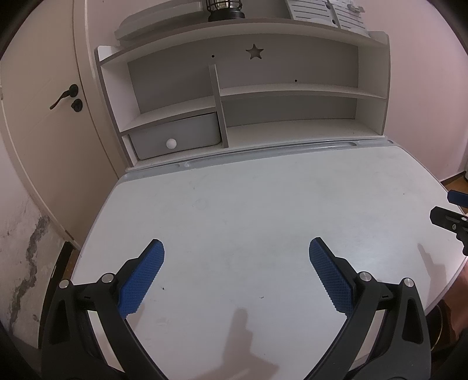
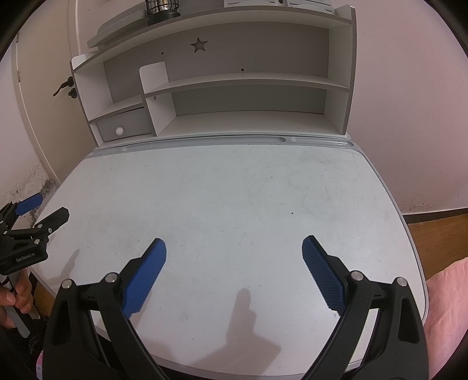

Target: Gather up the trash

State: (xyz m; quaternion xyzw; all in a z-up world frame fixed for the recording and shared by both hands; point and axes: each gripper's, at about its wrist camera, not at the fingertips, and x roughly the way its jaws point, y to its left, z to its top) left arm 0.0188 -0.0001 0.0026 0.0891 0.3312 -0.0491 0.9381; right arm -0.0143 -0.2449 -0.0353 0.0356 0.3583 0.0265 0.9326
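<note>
Both my left tool (image 1: pixel 236 248) and right tool (image 2: pixel 234 247) hang over the counter (image 2: pixel 234 190) with their blue pads spread wide and nothing between them. No trash shows on it or on the shelf unit (image 2: pixel 248 84); the few dark specks may only be marks. So I judge the best move is to sweep my view to the floor and counter edges before reaching.

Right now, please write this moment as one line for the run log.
left gripper: open, holds nothing | right gripper: open, holds nothing | desk: no trash seen | drawer: shut

Desk (image 1: pixel 234 210), shelf hutch (image 1: pixel 371 93), drawer (image 1: pixel 187 131), lantern (image 1: pixel 223 10)
</note>
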